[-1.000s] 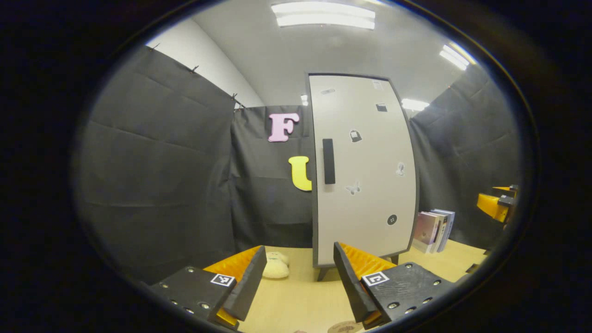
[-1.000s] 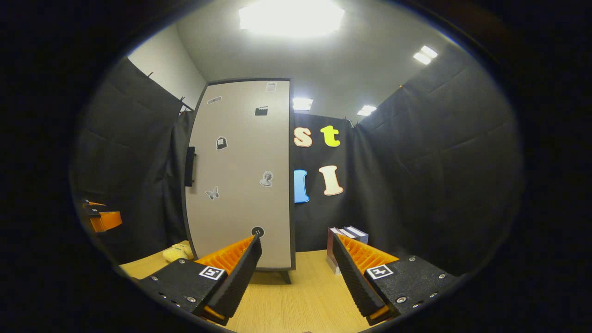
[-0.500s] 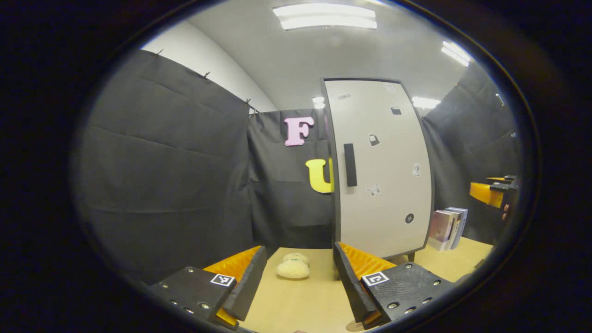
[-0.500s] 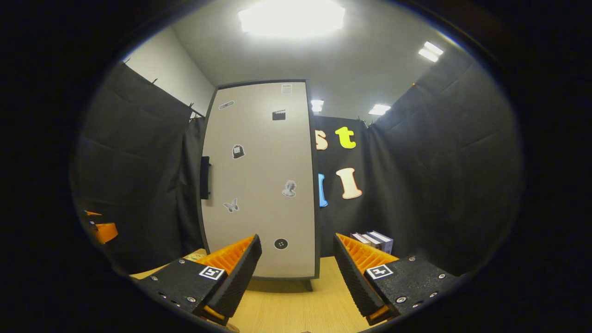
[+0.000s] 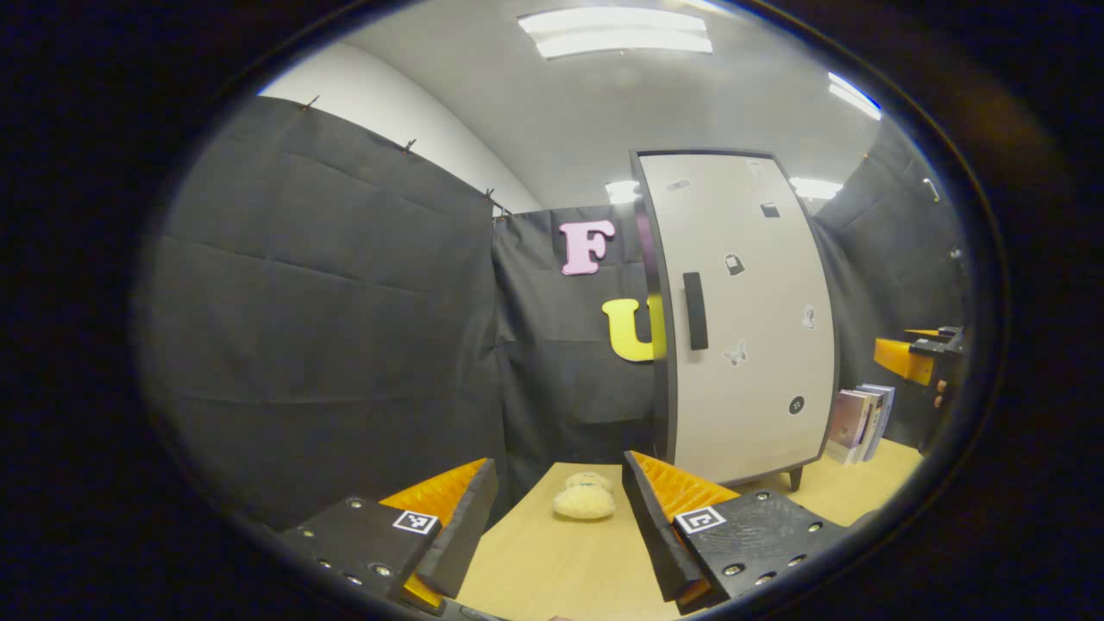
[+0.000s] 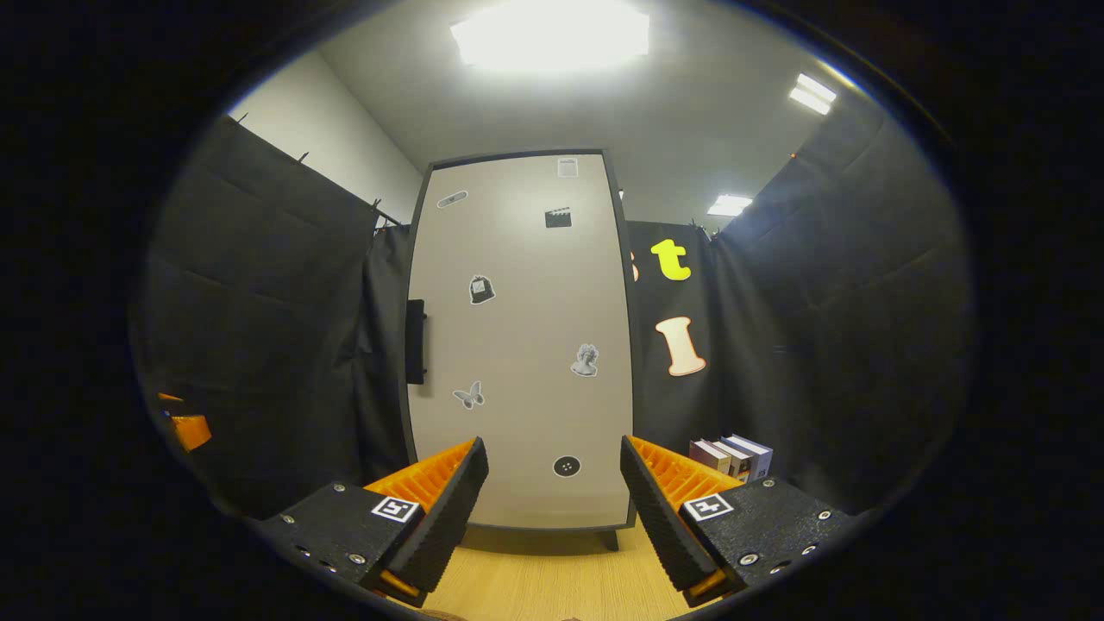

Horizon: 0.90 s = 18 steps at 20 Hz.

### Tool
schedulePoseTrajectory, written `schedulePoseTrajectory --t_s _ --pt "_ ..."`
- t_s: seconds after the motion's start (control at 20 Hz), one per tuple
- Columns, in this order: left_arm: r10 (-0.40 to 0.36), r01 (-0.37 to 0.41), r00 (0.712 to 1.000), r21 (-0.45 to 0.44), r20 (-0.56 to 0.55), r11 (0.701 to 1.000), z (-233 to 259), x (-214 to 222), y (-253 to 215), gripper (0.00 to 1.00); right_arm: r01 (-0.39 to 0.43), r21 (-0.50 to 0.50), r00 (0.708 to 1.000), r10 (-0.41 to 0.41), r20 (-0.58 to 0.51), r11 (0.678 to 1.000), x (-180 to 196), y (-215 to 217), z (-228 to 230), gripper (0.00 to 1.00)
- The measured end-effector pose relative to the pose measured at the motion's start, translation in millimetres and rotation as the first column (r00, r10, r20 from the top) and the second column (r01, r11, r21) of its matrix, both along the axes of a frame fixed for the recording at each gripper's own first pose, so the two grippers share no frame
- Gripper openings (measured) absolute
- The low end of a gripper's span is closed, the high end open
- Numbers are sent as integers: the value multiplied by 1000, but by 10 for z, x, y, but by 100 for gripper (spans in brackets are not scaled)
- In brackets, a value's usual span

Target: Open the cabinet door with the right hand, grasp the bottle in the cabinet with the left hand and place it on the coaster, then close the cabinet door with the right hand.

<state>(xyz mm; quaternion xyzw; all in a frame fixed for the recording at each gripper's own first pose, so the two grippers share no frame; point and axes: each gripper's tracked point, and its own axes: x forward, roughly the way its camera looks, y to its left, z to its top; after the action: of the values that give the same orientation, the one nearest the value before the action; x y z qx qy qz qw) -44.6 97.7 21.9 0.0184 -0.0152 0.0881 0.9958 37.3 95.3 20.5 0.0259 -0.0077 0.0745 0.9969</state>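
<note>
Cabinet door [image 6: 526, 345], a tall pale-grey panel with a dark frame and small stickers, stands shut on the light wooden table [image 6: 552, 578]. Its black vertical bar handle [image 6: 415, 341] sits at the door's left edge, up and left of the right gripper [image 6: 552, 504], whose jaws are spread wide and empty. Recommended: centre the handle between the jaws, then pull outward. The left gripper [image 5: 561, 522] is likewise open and empty, with the door to its right
</note>
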Motion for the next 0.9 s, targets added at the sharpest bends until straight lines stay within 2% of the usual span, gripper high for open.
schedulePoseTrajectory --t_s 0.3,0.35,0.4,0.75,0.8,0.9 --pt "-49 50 998 -14 34 999 110 106 -199 84 22 -4 1000 -22 -3 1000 -5 -73 23 95" --pt "-50 50 998 -19 35 999 108 117 -203 88 18 -6 1000 -18 0 1000 17 -51 49 95" --pt "-49 50 998 -24 35 998 111 111 -197 84 12 -9 1000 -12 5 1000 42 -22 75 95" --pt "33 -33 999 -27 15 999 -7 -85 204 84 -72 4 997 71 35 997 365 467 361 95" --pt "50 -50 999 -27 13 998 -16 -111 273 88 -84 8 996 84 38 996 442 553 418 95" --pt "87 -87 996 -30 8 996 -46 -186 424 84 -108 23 993 107 45 994 586 740 513 95"
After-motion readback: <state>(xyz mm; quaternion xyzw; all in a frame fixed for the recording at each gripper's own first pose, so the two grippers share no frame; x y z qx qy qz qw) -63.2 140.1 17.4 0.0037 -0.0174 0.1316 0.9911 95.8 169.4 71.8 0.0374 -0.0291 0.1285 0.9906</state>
